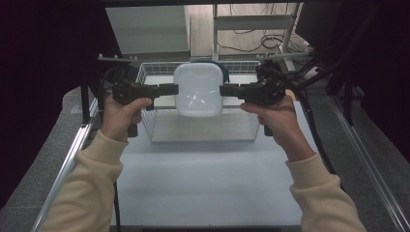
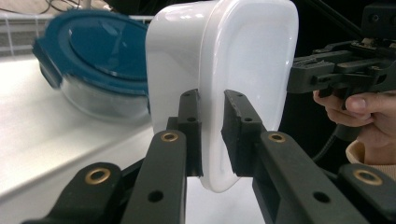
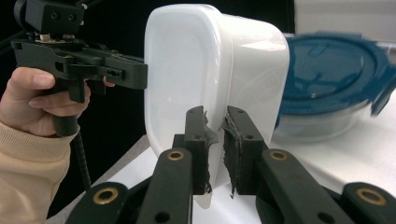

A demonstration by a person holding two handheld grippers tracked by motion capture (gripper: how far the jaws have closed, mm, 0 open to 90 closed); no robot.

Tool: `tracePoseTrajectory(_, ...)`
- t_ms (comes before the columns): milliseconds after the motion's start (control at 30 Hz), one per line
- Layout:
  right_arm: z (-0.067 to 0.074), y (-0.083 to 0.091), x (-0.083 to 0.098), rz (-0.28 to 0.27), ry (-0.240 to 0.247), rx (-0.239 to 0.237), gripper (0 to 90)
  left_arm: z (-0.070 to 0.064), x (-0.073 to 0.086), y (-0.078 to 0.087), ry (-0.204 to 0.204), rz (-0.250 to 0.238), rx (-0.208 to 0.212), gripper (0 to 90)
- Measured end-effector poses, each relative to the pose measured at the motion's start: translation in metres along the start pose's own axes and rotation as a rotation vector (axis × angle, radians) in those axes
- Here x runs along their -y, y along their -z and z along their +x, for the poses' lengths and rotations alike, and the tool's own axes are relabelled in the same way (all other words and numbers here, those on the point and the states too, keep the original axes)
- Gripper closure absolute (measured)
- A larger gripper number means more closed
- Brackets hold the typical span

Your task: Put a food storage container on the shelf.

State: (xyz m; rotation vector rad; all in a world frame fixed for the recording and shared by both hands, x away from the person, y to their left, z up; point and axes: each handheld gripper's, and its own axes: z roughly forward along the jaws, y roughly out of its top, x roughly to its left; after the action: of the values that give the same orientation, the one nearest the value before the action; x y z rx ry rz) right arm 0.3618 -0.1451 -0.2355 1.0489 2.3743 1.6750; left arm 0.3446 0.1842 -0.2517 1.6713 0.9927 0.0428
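as tools clamp container, hands level

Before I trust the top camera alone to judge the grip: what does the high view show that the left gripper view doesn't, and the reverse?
High view: the wire basket under the lifted white container, and both sleeves and hands at once.

Left gripper view: the left gripper with its jaws pinching the container's rim, and most of a blue-lidded glass container behind.

Both: the white container held from opposite sides, with the right gripper on its far edge.
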Motion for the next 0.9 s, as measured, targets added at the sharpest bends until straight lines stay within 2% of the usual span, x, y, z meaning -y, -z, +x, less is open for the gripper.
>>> tracePoseTrajectory(367,-0.014,-0.010,-0.033,0.001,-0.019,-0.007,79.2,0.014,-0.030,-0.003,0.028,-0.010,0.000,78.6)
tracePoseTrajectory(433,-0.016,-0.011,-0.038,0.000,-0.023,-0.001,79.2,0.017,-0.035,-0.005,0.022,-0.003,0.001,78.6)
tracePoseTrajectory(800,-0.033,-0.021,-0.059,0.012,-0.063,0.000,79.2,0.036,-0.056,-0.018,0.077,0.016,0.010,78.4)
tracePoseTrajectory(900,-0.046,-0.028,-0.064,0.022,-0.090,-0.006,79.1,0.046,-0.062,-0.027,0.106,0.035,0.003,78.3)
